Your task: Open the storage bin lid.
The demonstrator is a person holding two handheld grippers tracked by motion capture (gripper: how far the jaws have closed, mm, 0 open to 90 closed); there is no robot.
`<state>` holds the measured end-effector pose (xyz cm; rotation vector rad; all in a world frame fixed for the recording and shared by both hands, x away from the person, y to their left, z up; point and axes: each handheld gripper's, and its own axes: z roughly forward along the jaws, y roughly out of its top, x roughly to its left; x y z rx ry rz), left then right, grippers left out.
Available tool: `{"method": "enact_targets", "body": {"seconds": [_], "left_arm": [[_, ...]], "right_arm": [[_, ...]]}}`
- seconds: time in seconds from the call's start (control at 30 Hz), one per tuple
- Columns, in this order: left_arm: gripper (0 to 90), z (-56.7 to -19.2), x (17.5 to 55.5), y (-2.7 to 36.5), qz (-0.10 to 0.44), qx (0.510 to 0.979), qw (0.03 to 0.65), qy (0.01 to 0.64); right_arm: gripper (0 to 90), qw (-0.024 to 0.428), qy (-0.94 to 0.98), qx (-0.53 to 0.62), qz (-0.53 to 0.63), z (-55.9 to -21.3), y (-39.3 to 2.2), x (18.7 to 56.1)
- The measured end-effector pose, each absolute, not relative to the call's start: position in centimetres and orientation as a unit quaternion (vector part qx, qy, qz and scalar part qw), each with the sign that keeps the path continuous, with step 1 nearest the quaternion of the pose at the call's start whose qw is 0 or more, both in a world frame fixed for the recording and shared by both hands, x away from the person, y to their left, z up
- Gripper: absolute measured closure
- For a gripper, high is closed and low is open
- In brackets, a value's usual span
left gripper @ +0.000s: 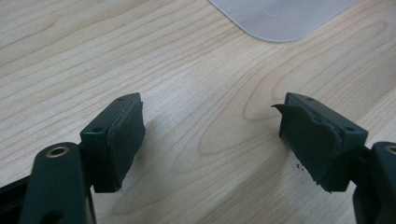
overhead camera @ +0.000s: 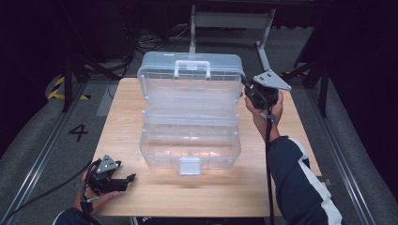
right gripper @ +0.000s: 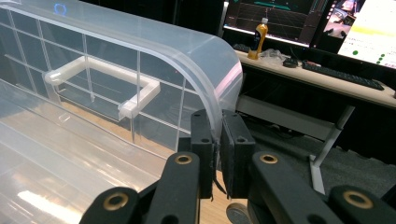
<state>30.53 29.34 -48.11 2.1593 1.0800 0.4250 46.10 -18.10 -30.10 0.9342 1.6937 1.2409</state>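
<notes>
A clear plastic storage box [overhead camera: 190,145] stands in the middle of the wooden table [overhead camera: 123,117]. Its lid [overhead camera: 190,75] is swung up at the back, with the white carry handle [overhead camera: 192,68] on top. My right gripper [overhead camera: 245,87] is at the lid's right edge. In the right gripper view the pads [right gripper: 218,140] are shut on the lid's rim [right gripper: 219,88], beside the handle [right gripper: 100,70]. A white latch [overhead camera: 189,165] hangs at the box's front. My left gripper [overhead camera: 129,178] rests near the table's front left corner. Its jaws [left gripper: 210,121] are open over bare wood, with a box corner [left gripper: 280,18] ahead.
Behind the table stands a metal frame [overhead camera: 230,21] among cables on the dark floor. A "4" [overhead camera: 78,132] is marked on the floor at left. In the right gripper view a desk carries a bottle [right gripper: 259,39], a keyboard [right gripper: 341,74] and monitors.
</notes>
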Motion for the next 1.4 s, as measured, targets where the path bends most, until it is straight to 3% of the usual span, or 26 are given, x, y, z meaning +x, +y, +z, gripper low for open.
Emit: {"method": "enact_targets", "body": {"seconds": [1.4], "left_arm": [[22.4,-48.1,30.7,29.4,0.165,0.829,0.337,0.414]], "right_arm": [[84.3,0.359,0.699,0.403,0.469,-29.1,-18.0,52.0]]}}
